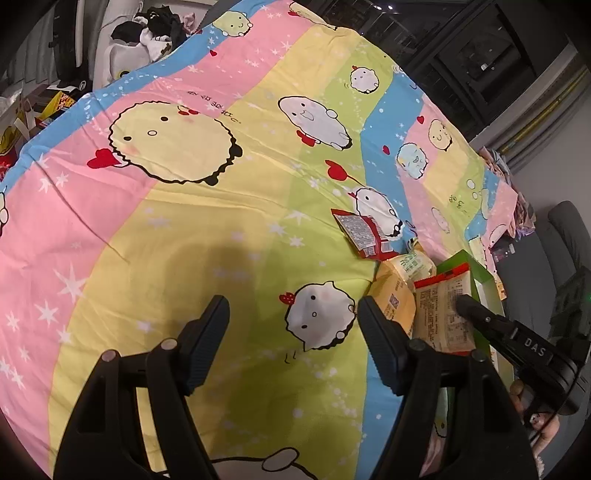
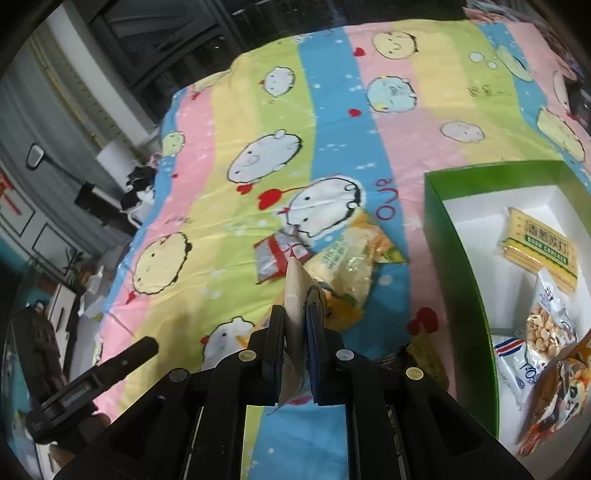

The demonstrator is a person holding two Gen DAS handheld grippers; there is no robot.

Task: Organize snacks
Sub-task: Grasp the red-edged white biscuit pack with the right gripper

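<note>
My right gripper (image 2: 297,308) is shut on a thin snack packet (image 2: 294,284), seen edge-on between its pads. The left wrist view shows that packet's printed back and red edge (image 1: 441,310), held just above the green box (image 1: 461,258). My left gripper (image 1: 291,314) is open over the cartoon bedsheet (image 1: 184,229) with nothing between its fingers. A red packet (image 2: 275,256), a yellow-green bag (image 2: 347,258) and a yellow packet (image 1: 395,301) lie on the sheet left of the box. The box (image 2: 443,240) holds a soda cracker pack (image 2: 539,251), a nut bag (image 2: 546,328) and other packets.
The bed's far edge meets a dark window frame (image 2: 155,44). A heap of clothes (image 1: 155,26) and cluttered boxes (image 1: 48,107) lie beyond the left edge. A grey chair (image 1: 569,236) stands to the right of the bed.
</note>
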